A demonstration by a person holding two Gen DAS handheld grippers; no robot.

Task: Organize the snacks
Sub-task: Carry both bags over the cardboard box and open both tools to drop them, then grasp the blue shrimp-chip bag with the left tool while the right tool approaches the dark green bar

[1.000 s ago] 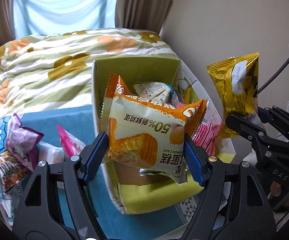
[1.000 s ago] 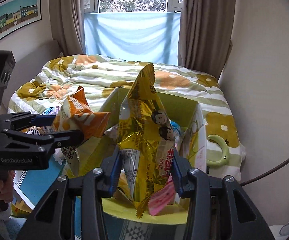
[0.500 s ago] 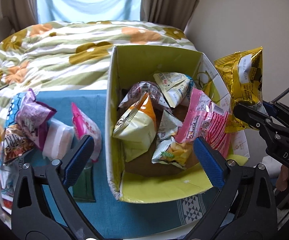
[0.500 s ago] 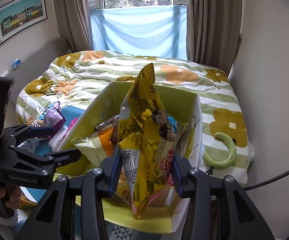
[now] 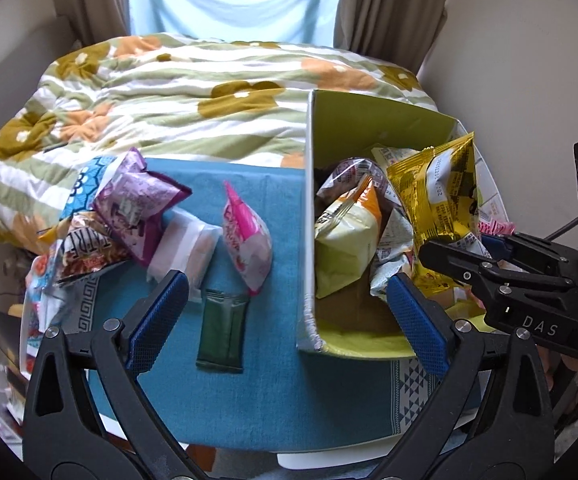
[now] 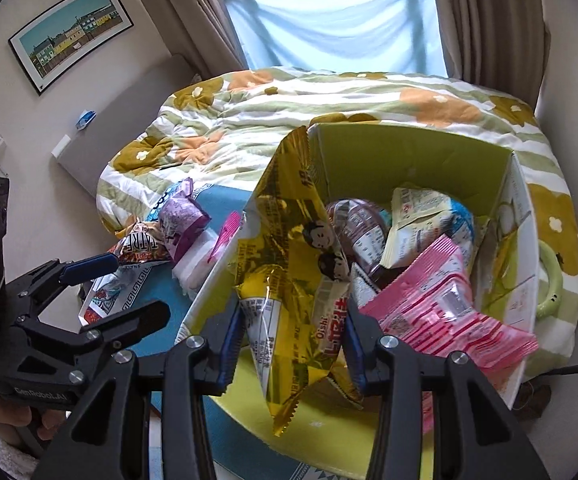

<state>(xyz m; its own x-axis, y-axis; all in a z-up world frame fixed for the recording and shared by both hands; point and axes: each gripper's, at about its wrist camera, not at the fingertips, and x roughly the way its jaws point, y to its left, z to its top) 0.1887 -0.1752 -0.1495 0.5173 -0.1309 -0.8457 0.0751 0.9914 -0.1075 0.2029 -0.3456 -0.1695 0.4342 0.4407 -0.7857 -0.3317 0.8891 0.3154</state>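
Note:
A yellow-green cardboard box (image 5: 373,120) stands on a blue cloth (image 5: 281,368) and holds several snack packs, among them an orange-and-white cake pack (image 5: 347,244). My right gripper (image 6: 291,330) is shut on a gold snack bag (image 6: 293,272) and holds it over the box (image 6: 409,156); the bag also shows in the left wrist view (image 5: 437,196). My left gripper (image 5: 287,316) is open and empty above the cloth, straddling the box's left wall. A pink pack (image 5: 247,240) and a green bar (image 5: 223,332) lie on the cloth.
More snack packs are piled at the cloth's left edge, with a purple one (image 5: 137,204) on top. A flowered quilt (image 5: 177,92) covers the bed behind. A pink pack (image 6: 445,312) lies in the box. A wall stands close on the right.
My left gripper opened and dropped the orange-and-white cake pack into the box, then moved left over the cloth. My right gripper lowered the gold bag towards the box.

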